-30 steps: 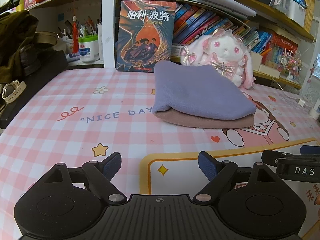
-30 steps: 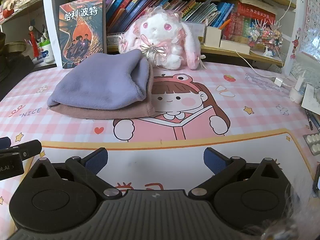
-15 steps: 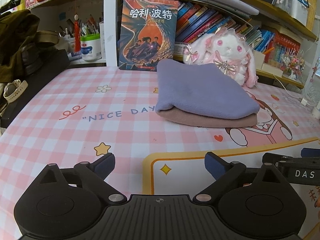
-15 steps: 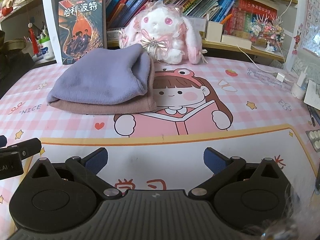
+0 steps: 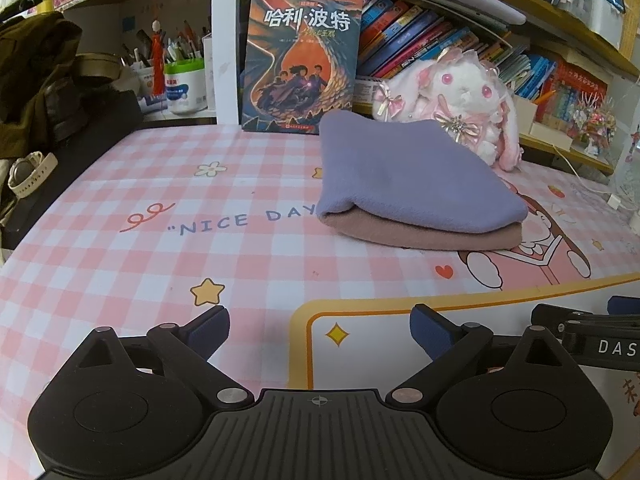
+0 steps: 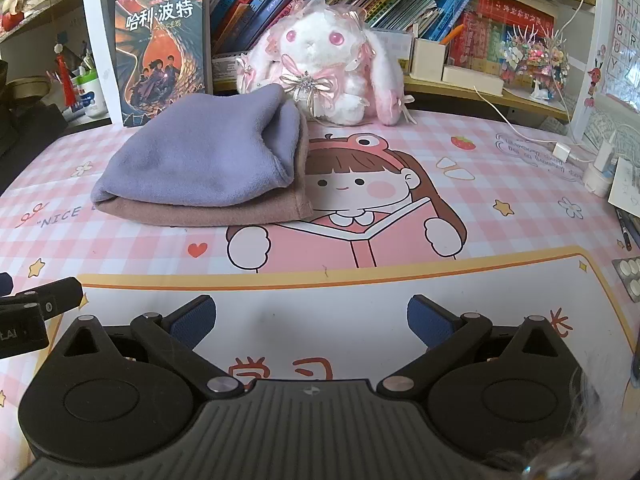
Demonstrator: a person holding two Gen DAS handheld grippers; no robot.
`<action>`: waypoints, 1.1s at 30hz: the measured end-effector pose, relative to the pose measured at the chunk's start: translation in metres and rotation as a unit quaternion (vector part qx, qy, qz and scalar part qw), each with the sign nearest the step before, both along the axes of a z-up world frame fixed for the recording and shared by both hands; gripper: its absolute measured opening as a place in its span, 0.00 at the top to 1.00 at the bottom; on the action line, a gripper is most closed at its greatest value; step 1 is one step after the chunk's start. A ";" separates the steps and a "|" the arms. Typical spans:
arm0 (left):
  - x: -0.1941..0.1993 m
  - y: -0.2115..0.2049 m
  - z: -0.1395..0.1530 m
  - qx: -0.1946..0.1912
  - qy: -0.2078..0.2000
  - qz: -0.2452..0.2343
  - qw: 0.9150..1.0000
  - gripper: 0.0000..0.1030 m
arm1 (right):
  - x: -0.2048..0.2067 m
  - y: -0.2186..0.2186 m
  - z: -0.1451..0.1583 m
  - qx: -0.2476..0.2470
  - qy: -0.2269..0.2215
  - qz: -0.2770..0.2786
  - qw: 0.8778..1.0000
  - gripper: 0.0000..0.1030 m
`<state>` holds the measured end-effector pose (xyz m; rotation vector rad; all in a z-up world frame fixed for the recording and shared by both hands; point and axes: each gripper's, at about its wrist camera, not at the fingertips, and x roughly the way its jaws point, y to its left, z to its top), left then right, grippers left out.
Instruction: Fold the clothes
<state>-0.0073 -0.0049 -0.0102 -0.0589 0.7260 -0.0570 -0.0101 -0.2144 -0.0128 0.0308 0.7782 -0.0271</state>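
A folded lavender cloth (image 5: 408, 176) lies on top of a folded dusty-pink cloth (image 5: 420, 238) at the back middle of the pink checked desk mat (image 5: 160, 240). The same stack shows in the right wrist view, lavender (image 6: 204, 160) over pink (image 6: 208, 212). My left gripper (image 5: 320, 330) is open and empty, low over the mat, well short of the stack. My right gripper (image 6: 311, 320) is open and empty, to the right of the left one, also short of the stack. Part of the right gripper (image 5: 592, 340) shows at the left view's right edge.
A white plush rabbit (image 6: 320, 68) sits right behind the stack. A book (image 5: 300, 64) stands upright against the shelf, with rows of books beside it. A charger and cable (image 6: 560, 148), a pill blister (image 6: 632, 276) and a watch (image 5: 28, 172) lie at the desk's sides.
Both grippers have drawn back slightly from the stack and lifted their view a little. The left jaws have opened wider. The cloths have not moved.
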 end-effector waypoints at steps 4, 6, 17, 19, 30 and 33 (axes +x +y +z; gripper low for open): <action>0.001 0.000 -0.001 -0.001 0.001 0.000 1.000 0.04 | 0.000 0.000 -0.001 0.001 0.001 0.000 1.000 0.00; 0.001 0.000 -0.001 -0.001 0.001 -0.001 1.000 0.04 | 0.001 0.000 -0.001 0.001 0.002 0.001 1.000 0.00; 0.003 0.001 -0.002 -0.002 0.006 0.000 1.000 0.04 | 0.002 0.001 -0.001 0.001 0.005 0.002 1.000 0.00; 0.003 0.001 -0.002 -0.002 0.007 0.000 1.000 0.04 | 0.003 0.001 -0.001 0.001 0.005 0.002 1.000 0.00; 0.003 -0.001 -0.003 0.001 0.009 -0.007 1.000 0.04 | 0.004 0.001 -0.002 0.002 0.007 0.003 1.000 0.00; 0.003 -0.002 -0.004 0.002 0.009 -0.009 1.000 0.04 | 0.004 0.001 -0.002 0.003 0.008 0.003 1.000 0.00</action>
